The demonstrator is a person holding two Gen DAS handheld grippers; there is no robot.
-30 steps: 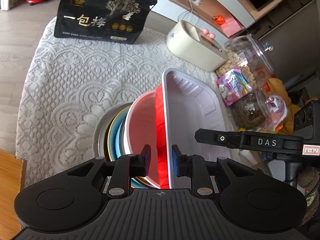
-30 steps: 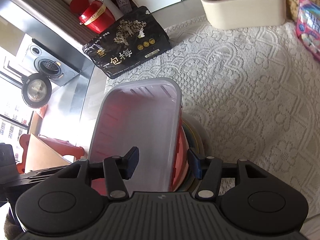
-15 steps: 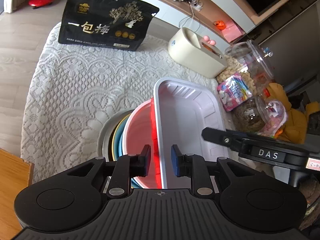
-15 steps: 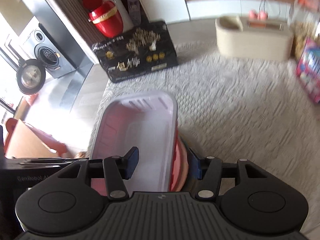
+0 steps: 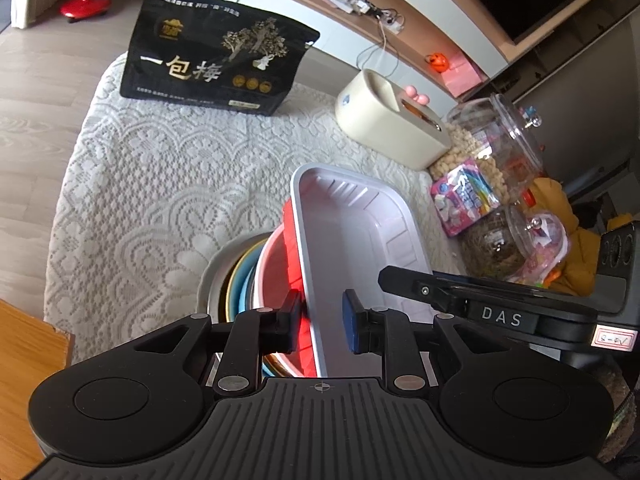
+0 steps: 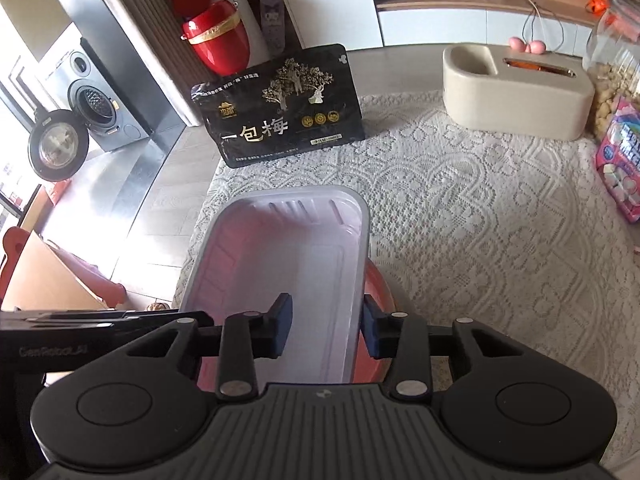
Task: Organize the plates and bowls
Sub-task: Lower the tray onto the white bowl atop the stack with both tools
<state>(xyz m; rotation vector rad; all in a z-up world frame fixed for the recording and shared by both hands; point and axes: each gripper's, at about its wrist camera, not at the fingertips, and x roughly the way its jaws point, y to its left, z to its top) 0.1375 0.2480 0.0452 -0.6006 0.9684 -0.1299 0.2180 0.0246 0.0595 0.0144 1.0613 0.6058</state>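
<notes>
A rectangular tray [image 5: 360, 240], white inside and red outside, rests tilted on a stack: a pink bowl [image 5: 272, 272], a blue plate [image 5: 245, 286] and a grey plate [image 5: 212, 276]. My left gripper [image 5: 323, 320] is shut on the tray's left wall near its close end. In the right wrist view my right gripper [image 6: 326, 324] straddles the right wall of the tray [image 6: 288, 248]. Its jaws are closing: the outer pad meets the wall and the inner pad still stands off it. The pink bowl [image 6: 378, 284] shows under the tray.
A lace cloth [image 5: 140, 200] covers the table. A black snack bag [image 5: 216, 68] stands at the far edge, with a cream tissue box [image 5: 388, 120] to its right. Glass jars [image 5: 492, 148] and a pink sweet packet [image 5: 464, 196] crowd the right side. A wooden surface [image 5: 24, 352] lies at lower left.
The right gripper's jaws have narrowed around the tray's right wall, and that gripper has rolled and lifted slightly. The left gripper keeps the same grip.
</notes>
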